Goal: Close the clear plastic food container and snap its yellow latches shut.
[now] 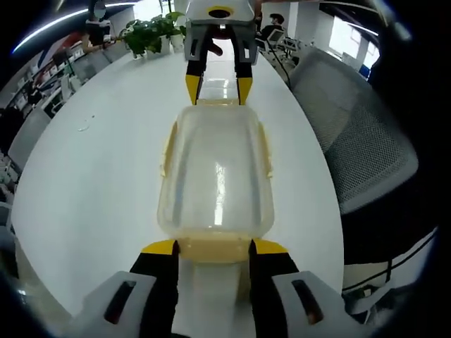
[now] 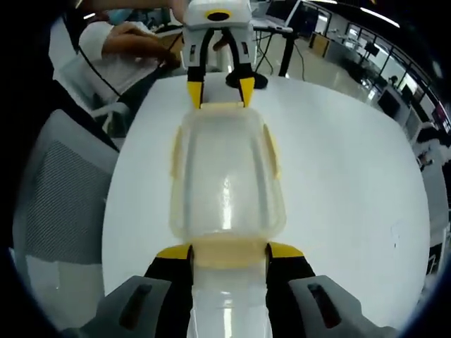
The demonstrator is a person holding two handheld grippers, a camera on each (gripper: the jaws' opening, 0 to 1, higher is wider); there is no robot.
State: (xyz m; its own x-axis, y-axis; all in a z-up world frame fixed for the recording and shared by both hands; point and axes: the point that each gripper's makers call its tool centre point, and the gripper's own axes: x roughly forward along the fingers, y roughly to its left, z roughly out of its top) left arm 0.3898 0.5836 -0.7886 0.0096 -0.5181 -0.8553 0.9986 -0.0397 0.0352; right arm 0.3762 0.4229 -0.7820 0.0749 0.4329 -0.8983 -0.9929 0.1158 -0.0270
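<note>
The clear plastic container point(image 1: 215, 176) lies on the white table point(image 1: 106, 176) with its lid on, and pale yellow latches run along its long sides point(image 1: 167, 148). My left gripper point(image 1: 213, 248) is at its near end, jaws spread, with the yellow end latch point(image 1: 213, 251) filling the gap between the yellow tips. My right gripper point(image 1: 219, 83) stands at the far end. In the right gripper view, the right gripper point(image 2: 229, 252) straddles its own end latch point(image 2: 229, 252) of the container point(image 2: 225, 176) in the same way. The left gripper point(image 2: 220, 88) faces it across the container.
A grey mesh chair point(image 1: 359, 141) stands close to the table edge, seen again as the chair point(image 2: 63, 197) in the right gripper view. Potted plants point(image 1: 151, 32) sit at the table's far end. A person's arm point(image 2: 134, 42) reaches in behind the left gripper.
</note>
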